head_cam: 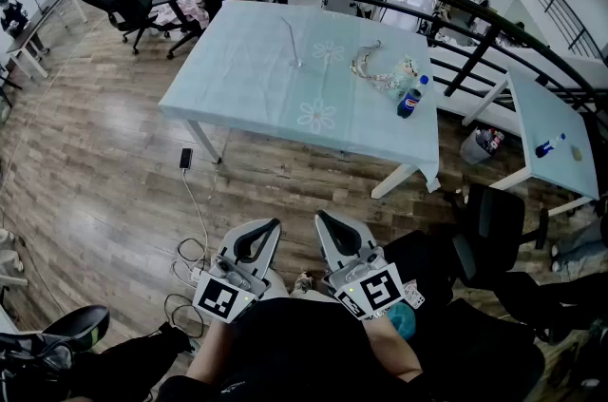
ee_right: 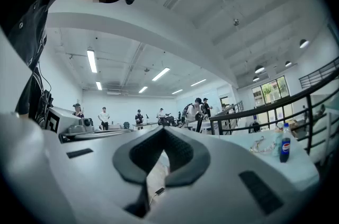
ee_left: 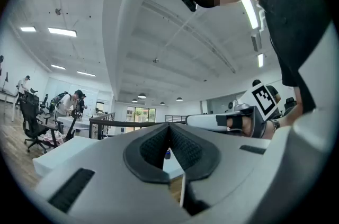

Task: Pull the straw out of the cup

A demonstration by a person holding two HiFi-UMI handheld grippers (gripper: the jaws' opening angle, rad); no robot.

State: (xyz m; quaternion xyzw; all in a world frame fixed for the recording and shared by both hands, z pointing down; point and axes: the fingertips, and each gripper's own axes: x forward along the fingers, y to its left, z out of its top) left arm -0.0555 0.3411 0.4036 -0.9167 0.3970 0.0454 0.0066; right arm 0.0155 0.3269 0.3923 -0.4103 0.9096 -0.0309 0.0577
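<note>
While left gripper (head_cam: 270,225) and right gripper (head_cam: 325,219) sit closed and empty at six o'clock, the tabletop clutter (head_cam: 378,73) lies well apart at one; cup indistinct; right nearer.

left gripper (head_cam: 269,226): held low in front of the torso, level, pointing ahead, jaws closed tip to tip, empty | right gripper (head_cam: 323,220): just beside the left, level, tips angled slightly toward it, jaws together, empty | left forearm (head_cam: 211,351) and right forearm (head_cam: 397,351): tucked close to the body
</note>
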